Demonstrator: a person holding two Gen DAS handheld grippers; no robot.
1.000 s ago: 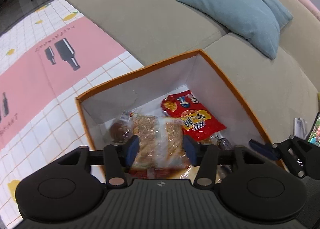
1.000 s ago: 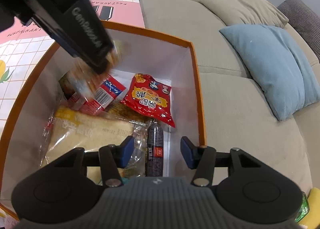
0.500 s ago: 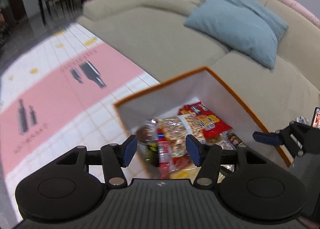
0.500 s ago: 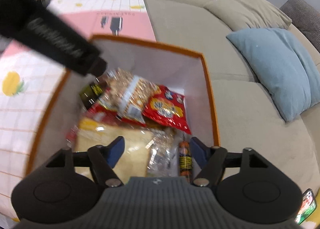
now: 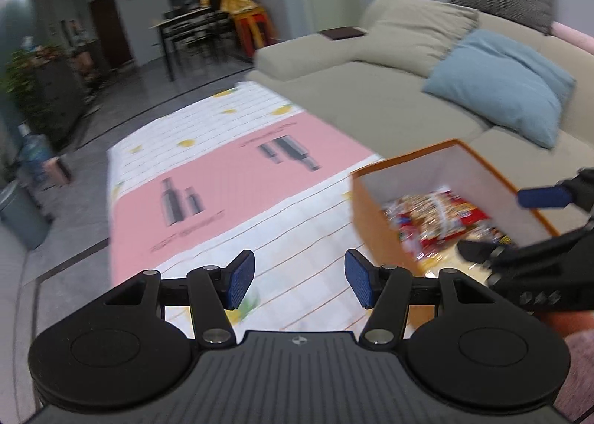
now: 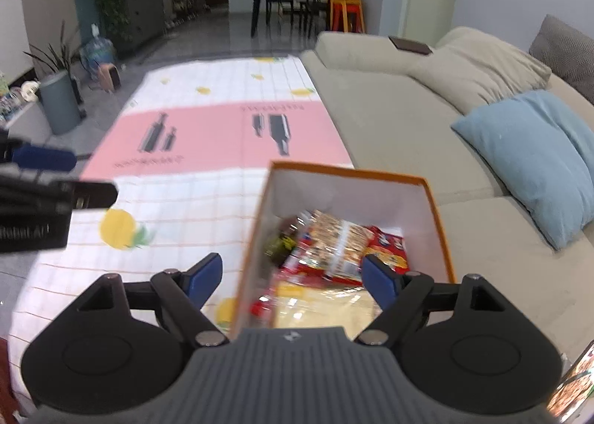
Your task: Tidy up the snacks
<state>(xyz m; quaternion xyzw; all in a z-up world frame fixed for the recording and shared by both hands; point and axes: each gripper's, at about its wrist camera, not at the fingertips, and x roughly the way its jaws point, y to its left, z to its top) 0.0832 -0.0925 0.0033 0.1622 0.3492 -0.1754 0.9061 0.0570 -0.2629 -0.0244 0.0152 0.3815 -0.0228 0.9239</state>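
Both grippers, left [image 5: 300, 281] and right [image 6: 293, 281], have lifted clear of the orange-rimmed fabric box [image 6: 427, 181] of packaged snacks [image 6: 334, 242], fingers apart and empty, the right's just widening, the last packet apparently delivered

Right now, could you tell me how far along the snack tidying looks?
Done: several snack packs lie piled in the orange box on the mat beside the sofa. In hand: nothing; the left tongs are open and empty over the mat, and the right tongs, which have just been opening, are empty above the box. Left: no loose snacks are in view.
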